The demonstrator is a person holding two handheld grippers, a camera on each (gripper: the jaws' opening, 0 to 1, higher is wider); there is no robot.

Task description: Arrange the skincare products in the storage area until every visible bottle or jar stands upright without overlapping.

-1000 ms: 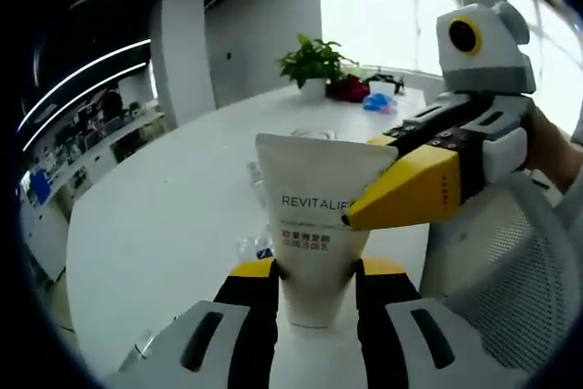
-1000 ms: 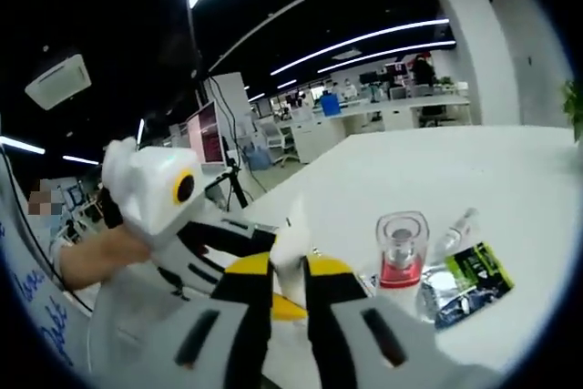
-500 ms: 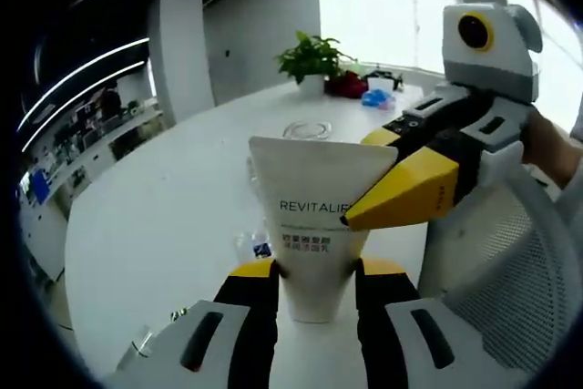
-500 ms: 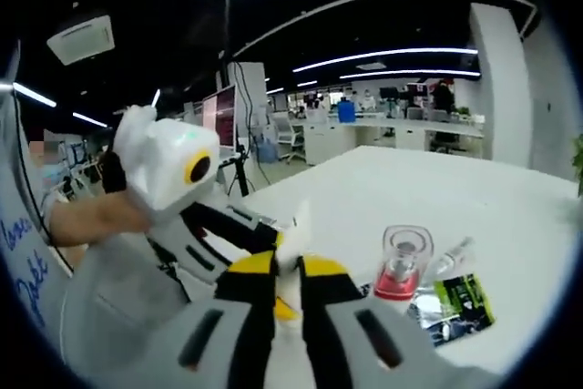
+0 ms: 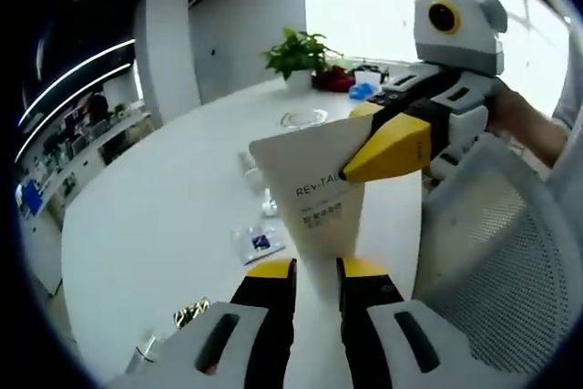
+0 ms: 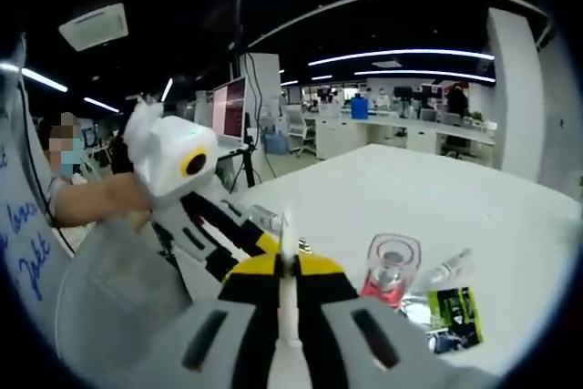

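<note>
A white Revitalift tube (image 5: 314, 184) stands with its narrow end down between my left gripper's (image 5: 316, 272) yellow-tipped jaws, which are shut on it. Its wide flat crimped end points up. My right gripper (image 5: 369, 154) comes in from the right and pinches the tube's upper right edge. In the right gripper view my right gripper (image 6: 286, 266) is shut on the thin white edge of the tube (image 6: 284, 234), with the left gripper (image 6: 196, 193) reaching in from the left. A clear-capped pink bottle (image 6: 390, 269) stands upright on the table beyond.
On the white table (image 5: 164, 198) lie a blue-printed sachet (image 5: 258, 243), a gold packet (image 5: 189, 312), a small clear bottle (image 6: 448, 269) and a green-black sachet (image 6: 453, 309). A potted plant (image 5: 296, 54) stands far off. A mesh chair back (image 5: 492, 225) is at the right.
The tube has twisted so that its printed face angles away. The left jaws have drawn closer together on its lower end, and the right jaws have closed flat on its edge. Both cameras shifted.
</note>
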